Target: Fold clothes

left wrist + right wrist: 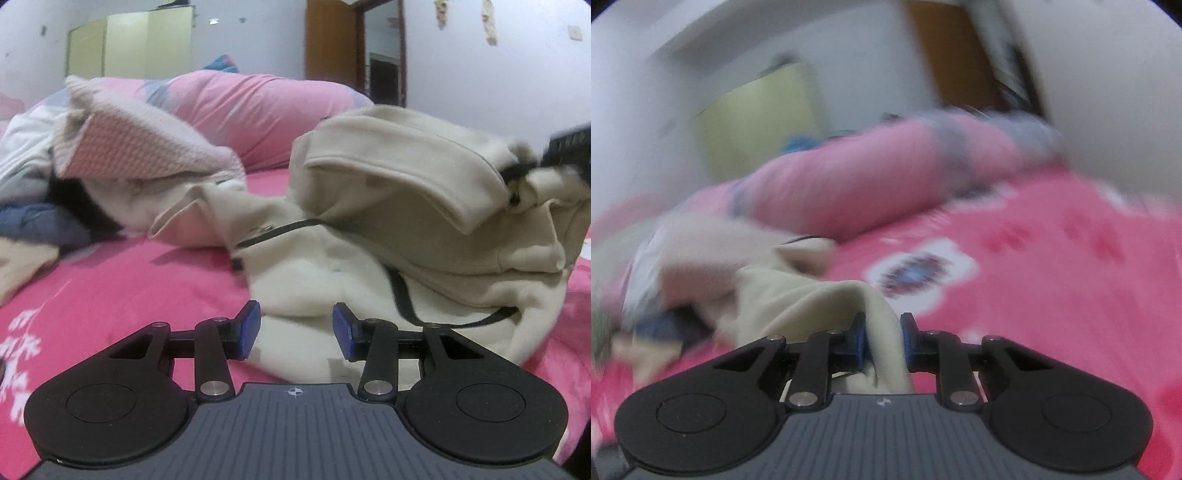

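A cream garment with a black drawstring lies crumpled on the pink bedsheet. Its right part is lifted and folded over. My left gripper stands open low over the garment's near edge; the cloth lies under the gap and the blue pads do not press on it. In the blurred right wrist view my right gripper is shut on a raised fold of the cream garment, which runs back between the pads. At the right edge of the left wrist view a dark blurred shape meets the lifted fold.
A pile of other clothes lies at the left: a pink knit sweater, a blue garment and white cloth. A long pink pillow runs along the back. A pale wardrobe and a wooden door stand behind the bed.
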### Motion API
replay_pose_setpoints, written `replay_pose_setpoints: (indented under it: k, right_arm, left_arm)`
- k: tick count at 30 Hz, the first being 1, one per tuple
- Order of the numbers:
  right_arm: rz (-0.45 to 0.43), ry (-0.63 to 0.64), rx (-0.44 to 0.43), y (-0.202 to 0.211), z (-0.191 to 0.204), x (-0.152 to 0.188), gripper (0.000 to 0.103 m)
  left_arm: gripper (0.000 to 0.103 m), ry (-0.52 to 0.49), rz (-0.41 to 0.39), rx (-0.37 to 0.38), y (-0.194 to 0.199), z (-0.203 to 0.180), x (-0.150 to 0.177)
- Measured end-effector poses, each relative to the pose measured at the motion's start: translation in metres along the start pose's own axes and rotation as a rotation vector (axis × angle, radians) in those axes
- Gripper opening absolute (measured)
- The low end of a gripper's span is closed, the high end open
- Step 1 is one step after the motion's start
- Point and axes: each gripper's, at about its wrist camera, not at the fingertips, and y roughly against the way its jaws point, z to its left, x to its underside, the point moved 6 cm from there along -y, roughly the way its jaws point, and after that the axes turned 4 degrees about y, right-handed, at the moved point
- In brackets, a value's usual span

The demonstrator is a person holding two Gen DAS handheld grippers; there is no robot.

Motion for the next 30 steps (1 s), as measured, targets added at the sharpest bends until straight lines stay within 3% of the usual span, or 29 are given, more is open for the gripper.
replay_pose_setpoints:
  k: [3,6,7,11,16,18,23,26,27,28,30]
  right_arm:
    - [0.094,-0.247,0.098,-0.026,-0.074,0.024,0.021]
    - [0.140,-0.453,0.080,-0.029,-0.116,0.048,0.022]
    - [0.133,-0.465,0.085,-0.024,-0.121,0.048,0.026]
    - [0.036,-0.342,0.158,0.016,-0.118,0.028,0.034]
    - [-0.036,-0.084,0.110,0.045,-0.085,0.004,0.057]
    - [-0.028,0.066,0.106,0.035,-0.058,0.001,0.067]
    - [-0.007,0.379,0.186,-0.013,-0.011,0.001,0.067]
    - [0.053,0.552,0.250,-0.053,0.004,0.010,0.065]
    - [0.072,0.596,0.279,-0.061,0.003,0.015,0.054]
    - [0.072,0.583,0.299,-0.062,-0.004,0.014,0.036]
    - [0.044,0.479,0.327,-0.061,-0.026,0.004,0.025]
  left_arm:
    - [0.043,-0.036,0.008,0.016,-0.009,-0.015,-0.004]
    - [0.043,-0.083,0.030,0.019,-0.016,-0.027,-0.004]
    - [0.043,-0.094,0.035,0.023,-0.018,-0.029,-0.004]
    - [0.044,-0.137,0.057,0.037,-0.025,-0.039,-0.004]
    - [0.051,-0.153,0.086,0.013,-0.039,-0.043,-0.009]
    - [0.052,-0.160,0.085,0.005,-0.040,-0.045,-0.013]
    - [0.059,-0.203,0.073,-0.001,-0.040,-0.055,-0.022]
    - [0.062,-0.250,0.063,0.003,-0.039,-0.064,-0.025]
    - [0.063,-0.262,0.060,0.004,-0.040,-0.067,-0.025]
    - [0.063,-0.272,0.058,0.008,-0.040,-0.070,-0.026]
    - [0.063,-0.287,0.057,0.014,-0.043,-0.076,-0.029]
